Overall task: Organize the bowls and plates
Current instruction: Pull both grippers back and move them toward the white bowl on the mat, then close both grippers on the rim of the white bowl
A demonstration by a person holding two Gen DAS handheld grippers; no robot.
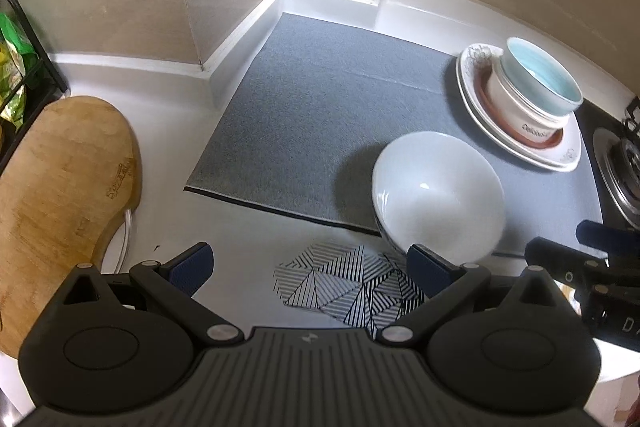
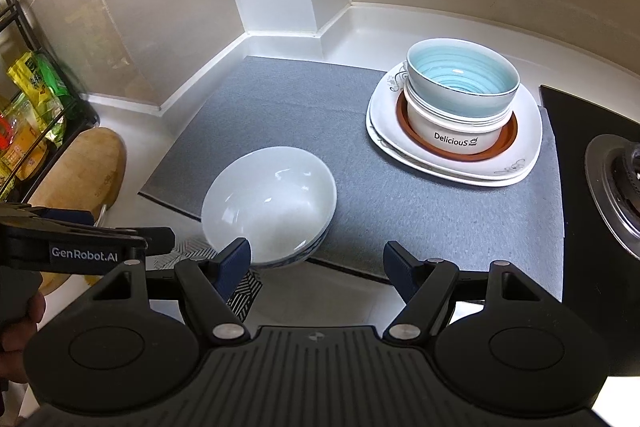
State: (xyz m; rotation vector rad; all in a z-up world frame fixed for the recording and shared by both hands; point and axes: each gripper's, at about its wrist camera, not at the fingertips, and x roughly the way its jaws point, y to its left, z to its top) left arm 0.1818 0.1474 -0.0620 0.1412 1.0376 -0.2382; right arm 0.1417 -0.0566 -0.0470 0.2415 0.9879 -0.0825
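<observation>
Grey cloth mat (image 2: 280, 115) covers the corner of a white kitchen counter (image 1: 240, 239). At the mat's near edge sits a white bowl (image 2: 268, 199), seemingly nested in a second bowl with a blue pattern on its outside, partly overhanging onto the counter. Farther back on the right, a stack stands on the mat: two white plates (image 2: 460, 163) at the bottom, a brown dish (image 2: 460, 151) on them, then a white bowl marked "Delicious" (image 2: 452, 135), and a bowl with a pale blue inside (image 2: 460, 79) on top. The left gripper (image 1: 310, 265) hangs above the counter with its fingers spread apart and nothing between them, over a black and white striped trivet (image 1: 348, 287). The right gripper (image 2: 316, 263) is likewise spread wide and empty, its left finger (image 2: 234, 261) in front of the white bowl's near rim; whether it touches is unclear. A wooden cutting board (image 1: 60, 195) lies at the left, and a stove burner (image 2: 616, 187) at the right.
</observation>
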